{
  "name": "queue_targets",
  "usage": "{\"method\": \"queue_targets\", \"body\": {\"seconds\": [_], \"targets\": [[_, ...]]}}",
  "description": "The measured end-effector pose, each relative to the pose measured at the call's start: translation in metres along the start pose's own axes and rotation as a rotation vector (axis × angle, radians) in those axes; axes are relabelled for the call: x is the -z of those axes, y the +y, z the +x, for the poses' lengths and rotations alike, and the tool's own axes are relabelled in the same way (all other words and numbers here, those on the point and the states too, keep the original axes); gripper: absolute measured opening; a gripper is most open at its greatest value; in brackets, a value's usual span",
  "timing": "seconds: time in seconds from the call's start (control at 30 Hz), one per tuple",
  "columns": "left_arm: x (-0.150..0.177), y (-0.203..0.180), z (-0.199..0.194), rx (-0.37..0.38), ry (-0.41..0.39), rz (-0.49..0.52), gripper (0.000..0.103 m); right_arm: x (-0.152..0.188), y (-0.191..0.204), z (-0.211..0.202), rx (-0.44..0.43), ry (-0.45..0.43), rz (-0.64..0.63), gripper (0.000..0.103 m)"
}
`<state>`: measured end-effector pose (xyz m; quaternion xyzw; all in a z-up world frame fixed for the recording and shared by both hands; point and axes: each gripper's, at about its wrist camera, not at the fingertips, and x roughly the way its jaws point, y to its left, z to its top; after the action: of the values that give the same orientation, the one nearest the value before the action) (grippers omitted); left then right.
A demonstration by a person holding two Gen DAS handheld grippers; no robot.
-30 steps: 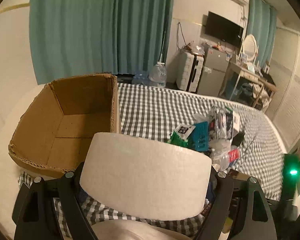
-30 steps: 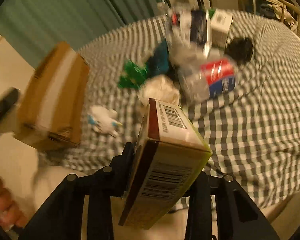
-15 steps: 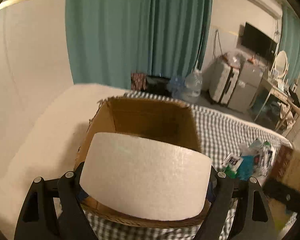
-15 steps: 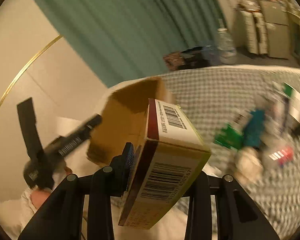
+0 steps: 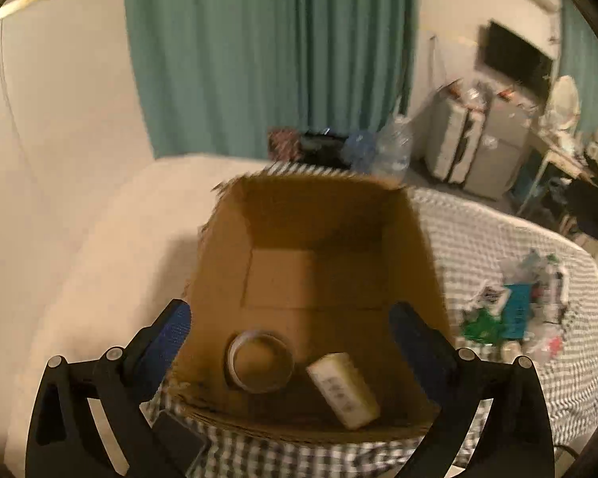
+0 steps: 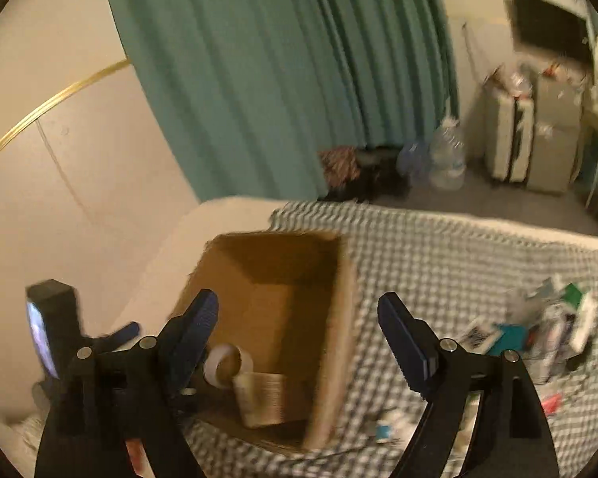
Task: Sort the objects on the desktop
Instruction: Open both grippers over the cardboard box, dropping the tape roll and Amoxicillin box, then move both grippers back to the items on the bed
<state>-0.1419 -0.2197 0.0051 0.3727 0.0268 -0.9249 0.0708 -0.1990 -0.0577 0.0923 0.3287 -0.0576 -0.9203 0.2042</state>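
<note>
An open cardboard box (image 5: 319, 215) (image 6: 339, 298) stands on the checked cloth. Inside it lie a white tape roll (image 5: 260, 361) (image 6: 227, 364) and a small barcoded carton (image 5: 343, 384) (image 6: 261, 398), side by side near the front wall. My left gripper (image 5: 289, 326) hangs above the box's near edge, its jaws opening wide with nothing between them. My right gripper (image 6: 297, 314) is over the box from the right side, its jaws opening too and empty. The left gripper's body (image 6: 54, 330) shows at the left of the right wrist view.
A heap of packets, wrappers and a bottle (image 5: 514, 310) (image 6: 538, 330) lies on the checked cloth (image 5: 498, 239) to the right of the box. A white wall, teal curtains (image 5: 267, 59), water bottles (image 6: 446, 159) and cabinets (image 5: 478, 147) stand beyond.
The left gripper let go of the white roll and the right gripper let go of the carton; both now lie in the box. Both grippers swung over the box and opened.
</note>
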Motion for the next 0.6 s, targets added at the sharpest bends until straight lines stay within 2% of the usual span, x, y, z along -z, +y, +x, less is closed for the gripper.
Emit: {"method": "queue_targets", "body": {"seconds": [0.2, 0.27, 0.33, 0.4, 0.43, 0.53, 0.6], "targets": [[0.017, -0.076, -0.040, 0.190, -0.065, 0.032, 0.103, 0.035, -0.069, -0.074, 0.148, -0.168, 0.055, 0.095], [0.028, -0.104, -0.044, 0.229, -0.068, 0.041, 0.103, 0.052, -0.098, -0.109, 0.208, -0.278, 0.099, 0.103], [0.043, -0.135, -0.041, 0.256, -0.065, 0.056, 0.103, 0.066, -0.123, -0.130, 0.247, -0.345, 0.115, 0.103], [0.058, -0.161, -0.033, 0.264, -0.051, 0.078, 0.103, 0.081, -0.146, -0.140, 0.251, -0.327, 0.106, 0.103], [0.067, -0.174, -0.024, 0.250, -0.031, 0.095, 0.103, 0.091, -0.161, -0.138, 0.259, -0.284, 0.102, 0.103], [0.085, -0.202, 0.007, 0.203, 0.054, 0.119, 0.103, 0.118, -0.195, -0.117, 0.334, -0.179, 0.111, 0.103], [0.096, -0.212, 0.024, 0.189, 0.109, 0.092, 0.103, 0.139, -0.216, -0.104, 0.342, -0.135, 0.127, 0.103]]}}
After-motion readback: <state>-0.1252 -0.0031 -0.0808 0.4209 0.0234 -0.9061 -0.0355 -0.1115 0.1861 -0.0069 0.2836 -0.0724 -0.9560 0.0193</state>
